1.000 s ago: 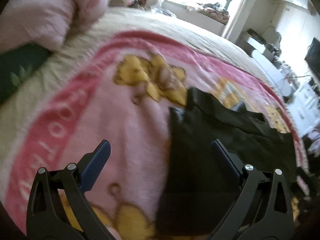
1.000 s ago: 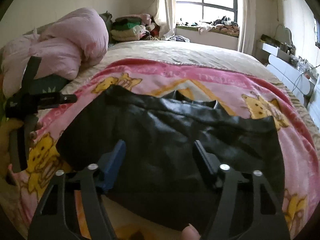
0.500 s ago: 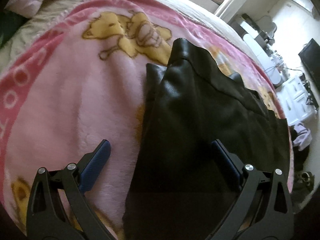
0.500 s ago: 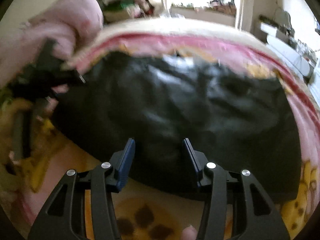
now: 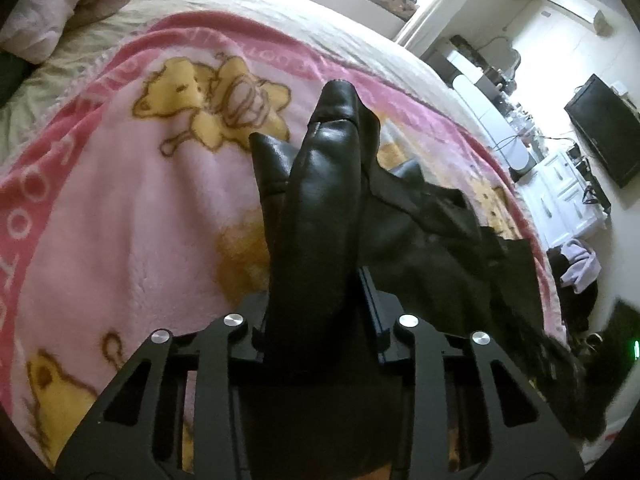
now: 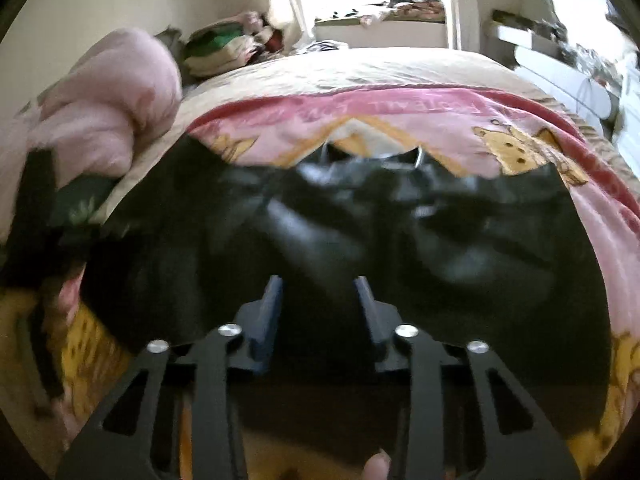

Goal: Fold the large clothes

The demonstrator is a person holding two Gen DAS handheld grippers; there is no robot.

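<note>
A black leather-like garment (image 5: 320,200) lies on a pink cartoon-bear blanket (image 5: 120,208) on a bed. My left gripper (image 5: 316,292) is shut on the garment's near edge, and a bunched fold stands up between its fingers. In the right wrist view the same garment (image 6: 460,248) spreads wide across the blanket (image 6: 400,112). My right gripper (image 6: 318,292) has closed on the garment's near hem, with black fabric between its fingers. The left gripper (image 6: 36,220) shows blurred at the far left of that view.
A pink duvet (image 6: 108,96) is heaped at the bed's left. Folded clothes (image 6: 224,48) sit by the window. A white dresser (image 5: 568,196) and a wall television (image 5: 604,128) stand beyond the bed's right edge. A beige bedspread (image 6: 360,68) covers the far half.
Both grippers have closed from open onto the garment's near edge. The left one has bunched and lifted a fold; the right one has moved forward over the hem.
</note>
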